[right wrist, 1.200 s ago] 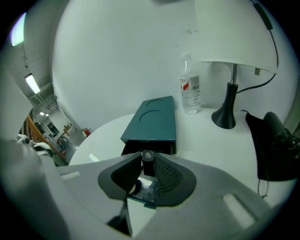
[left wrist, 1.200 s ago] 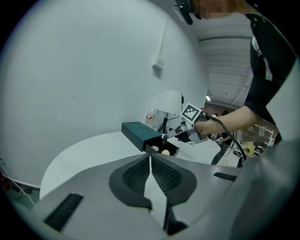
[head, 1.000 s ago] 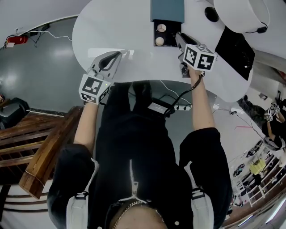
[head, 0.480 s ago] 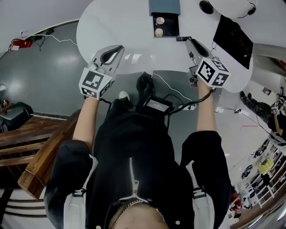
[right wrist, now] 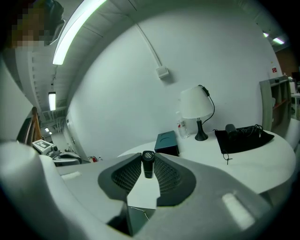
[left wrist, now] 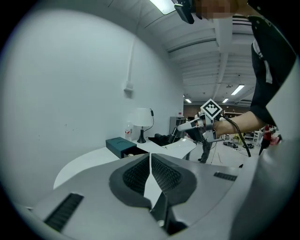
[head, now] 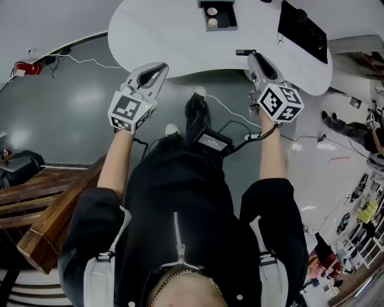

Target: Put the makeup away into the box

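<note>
Right claw (head: pixel 247 54): partly closed, pads pressing on a small black tube (right wrist: pixel 148 166). The tube stands upright between the pads, with its top clear of the tips.

Left claw (left wrist: pixel 150 157): pads together, nothing held.

Both claws hang off the near edge of the white surface (head: pixel 162 30), over the floor.

The box (head: pixel 217 13) is teal and sits at the far side of the surface, its open tray towards the person. Two round makeup items (head: pixel 211 23) lie in the tray.

Judgement: the box lies ahead and slightly left of the right claw, which is the nearer of the two. The coming move calls for a forward reach over the surface, with the tube's long axis turned to suit the tray's free space.
</note>
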The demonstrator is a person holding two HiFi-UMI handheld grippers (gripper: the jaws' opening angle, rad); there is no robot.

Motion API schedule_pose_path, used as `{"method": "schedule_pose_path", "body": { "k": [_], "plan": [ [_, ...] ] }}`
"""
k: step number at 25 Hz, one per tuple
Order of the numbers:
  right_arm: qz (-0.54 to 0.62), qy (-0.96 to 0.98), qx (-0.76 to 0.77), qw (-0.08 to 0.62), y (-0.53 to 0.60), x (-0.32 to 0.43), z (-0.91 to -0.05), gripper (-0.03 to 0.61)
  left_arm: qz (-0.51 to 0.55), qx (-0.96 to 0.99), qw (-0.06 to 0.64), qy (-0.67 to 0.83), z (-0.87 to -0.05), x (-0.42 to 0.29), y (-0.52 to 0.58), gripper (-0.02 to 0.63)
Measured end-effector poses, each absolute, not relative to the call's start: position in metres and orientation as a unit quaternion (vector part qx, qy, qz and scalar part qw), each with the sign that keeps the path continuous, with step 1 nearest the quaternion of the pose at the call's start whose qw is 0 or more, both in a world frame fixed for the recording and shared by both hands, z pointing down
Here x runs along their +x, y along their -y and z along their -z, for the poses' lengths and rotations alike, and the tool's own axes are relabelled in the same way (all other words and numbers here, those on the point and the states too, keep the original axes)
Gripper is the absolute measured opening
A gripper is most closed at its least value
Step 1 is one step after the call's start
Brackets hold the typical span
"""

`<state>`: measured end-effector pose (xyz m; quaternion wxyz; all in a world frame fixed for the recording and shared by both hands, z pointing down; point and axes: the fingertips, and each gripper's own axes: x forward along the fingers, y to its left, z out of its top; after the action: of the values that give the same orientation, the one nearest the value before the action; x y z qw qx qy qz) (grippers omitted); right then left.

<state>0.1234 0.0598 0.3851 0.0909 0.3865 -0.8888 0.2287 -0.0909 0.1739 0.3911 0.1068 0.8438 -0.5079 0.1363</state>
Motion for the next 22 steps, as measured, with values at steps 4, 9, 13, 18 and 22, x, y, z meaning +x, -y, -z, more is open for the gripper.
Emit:
{"method": "schedule_pose_path", "body": {
  "k": [4, 9, 13, 18, 22],
  "plan": [
    [-0.228, 0.890, 0.383, 0.093, -0.063, 0.112, -0.389, 0.089, -0.136, 0.844, 0.100, 0.509, -0.384, -0.090, -0.194, 0.014],
    [-0.222, 0.894, 0.374, 0.111, -0.017, 0.095, -0.401, 0.089, -0.136, 0.835, 0.100, 0.524, -0.385, -0.101, -0.183, 0.014],
    [-0.220, 0.895, 0.363, 0.134, 0.030, 0.076, -0.417, 0.089, -0.128, 0.825, 0.111, 0.539, -0.395, -0.111, -0.160, 0.014],
    [-0.221, 0.896, 0.347, 0.169, 0.073, 0.060, -0.447, 0.089, -0.120, 0.816, 0.122, 0.552, -0.407, -0.121, -0.124, 0.014],
    [-0.230, 0.890, 0.338, 0.200, 0.099, 0.053, -0.476, 0.089, -0.124, 0.810, 0.133, 0.557, -0.420, -0.125, -0.099, 0.014]
  ]
}}
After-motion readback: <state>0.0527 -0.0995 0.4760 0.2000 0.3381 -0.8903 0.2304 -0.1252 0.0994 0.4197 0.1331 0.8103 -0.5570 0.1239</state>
